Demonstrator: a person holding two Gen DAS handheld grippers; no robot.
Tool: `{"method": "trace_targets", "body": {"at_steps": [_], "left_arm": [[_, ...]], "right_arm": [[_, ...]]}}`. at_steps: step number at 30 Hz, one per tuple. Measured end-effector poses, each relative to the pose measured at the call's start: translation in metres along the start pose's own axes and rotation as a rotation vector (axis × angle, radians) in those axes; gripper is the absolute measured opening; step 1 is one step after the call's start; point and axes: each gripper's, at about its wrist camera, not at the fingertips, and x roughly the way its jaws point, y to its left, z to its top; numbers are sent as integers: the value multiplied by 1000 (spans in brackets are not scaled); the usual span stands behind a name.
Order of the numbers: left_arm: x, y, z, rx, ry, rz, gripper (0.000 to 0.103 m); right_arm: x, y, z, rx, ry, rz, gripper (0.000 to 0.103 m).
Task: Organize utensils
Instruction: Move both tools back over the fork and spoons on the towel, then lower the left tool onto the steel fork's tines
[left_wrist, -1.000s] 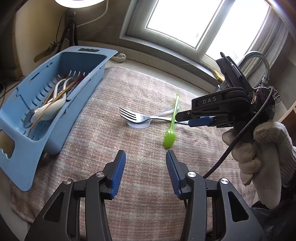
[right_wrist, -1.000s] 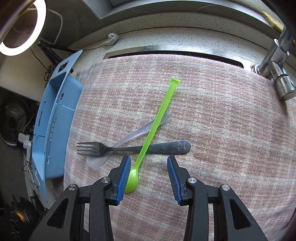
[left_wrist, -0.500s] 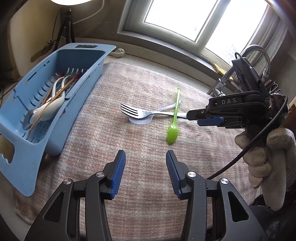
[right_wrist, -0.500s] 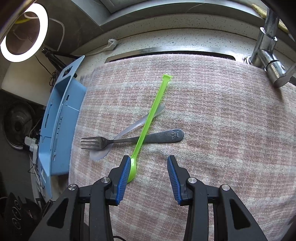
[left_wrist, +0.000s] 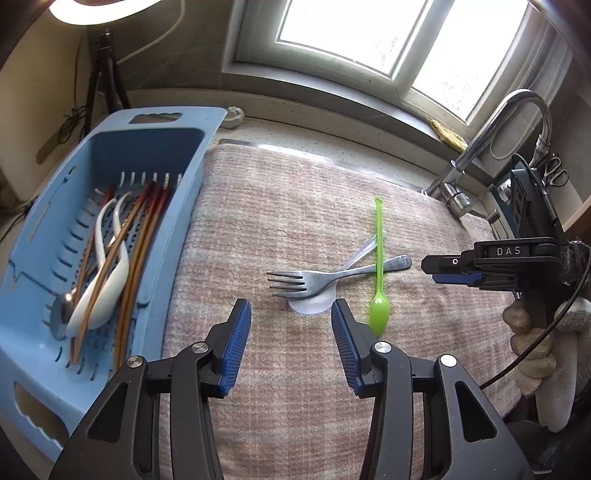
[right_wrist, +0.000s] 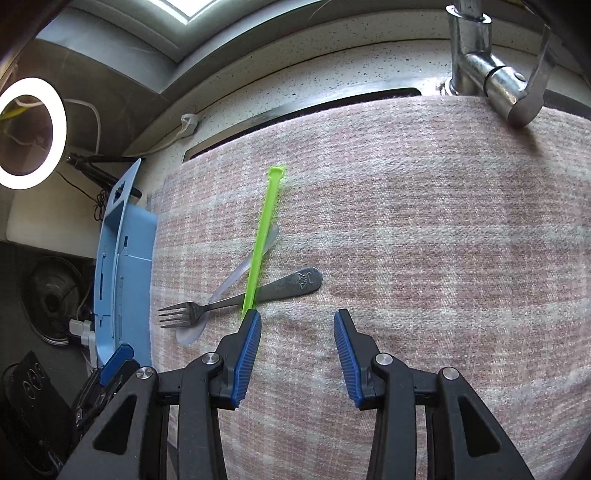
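Three utensils lie crossed near the middle of the woven pink and beige checked cloth (left_wrist: 295, 424) that covers the counter. The metal fork (left_wrist: 314, 278) is flat and shiny, its tines toward the cloth's left edge. Under it lies a clear plastic spoon (left_wrist: 314, 304), thin and almost see-through, its round bowl below the tines. On top of both lies a bright green plastic spoon (left_wrist: 378, 266), long and narrow, its flat handle end toward the far edge and its small oval bowl toward the near edge.

At the left edge of the cloth stands a blue plastic drainer basket (left_wrist: 184, 206) with slotted walls. In it lie white spoons (left_wrist: 107, 280) with curved handles and several brown chopsticks (left_wrist: 136, 266).

My left gripper (left_wrist: 291, 343) hangs over the cloth just before the fork, its ribbed blue pads apart with nothing between them. My right gripper (right_wrist: 297, 352) is also parted and empty; its left pad covers the green spoon's bowl in its own view. A white knitted glove (left_wrist: 543, 343) holds it.

A curved chrome faucet (left_wrist: 480, 147) rises at the far right corner, and a ring lamp (right_wrist: 33, 133) shines beyond the basket.
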Motion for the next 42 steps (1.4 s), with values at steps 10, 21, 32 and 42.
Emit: {"method": "trace_targets", "body": {"at_steps": [10, 21, 32, 42], "left_arm": [[62, -40, 41, 212, 131, -36, 44], [83, -26, 50, 198, 186, -24, 44], [89, -16, 46, 139, 222, -5, 44], [76, -22, 30, 107, 171, -19, 44]], "right_arm": [[2, -3, -1, 55, -18, 58, 37], [8, 19, 20, 52, -12, 141, 37], [44, 38, 35, 31, 67, 104, 37], [43, 40, 36, -35, 72, -4, 37]]}}
